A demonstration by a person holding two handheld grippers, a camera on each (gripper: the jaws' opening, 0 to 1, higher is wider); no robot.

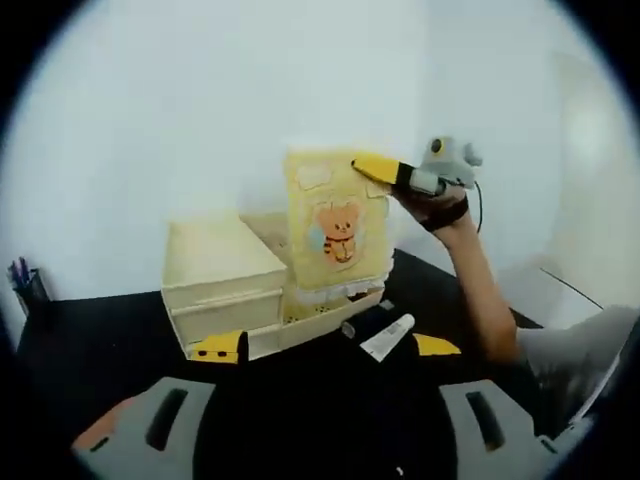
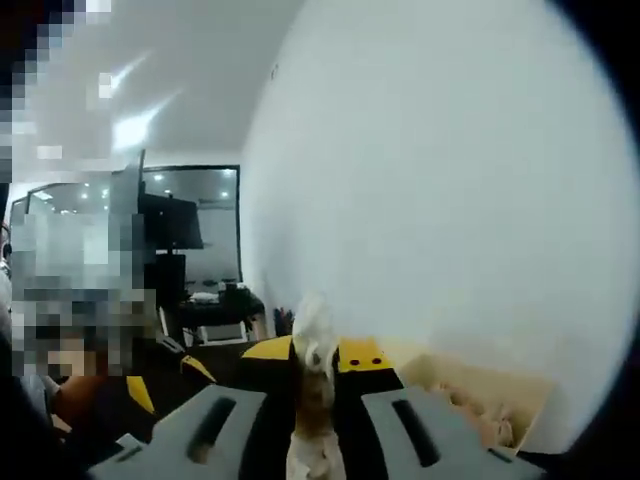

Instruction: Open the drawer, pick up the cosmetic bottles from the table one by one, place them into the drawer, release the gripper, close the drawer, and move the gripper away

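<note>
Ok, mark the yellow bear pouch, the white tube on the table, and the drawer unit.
yellow bear pouch (image 1: 337, 225), left gripper view, on the bear print.
white tube (image 1: 388, 338), left gripper view, mid-body.
drawer unit (image 1: 220, 255), left gripper view, on its top panel.

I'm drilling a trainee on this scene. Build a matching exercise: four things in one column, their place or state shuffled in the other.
Things:
1. bear-print cloth
2. white tube
3. pen cup
4. cream drawer unit

Places or states:
A. lying on the black table
B. pinched in the right gripper, held up
C. at the table's left edge, holding pens
D. standing behind the tube

Pairs: 1-B; 2-A; 3-C; 4-D
</note>
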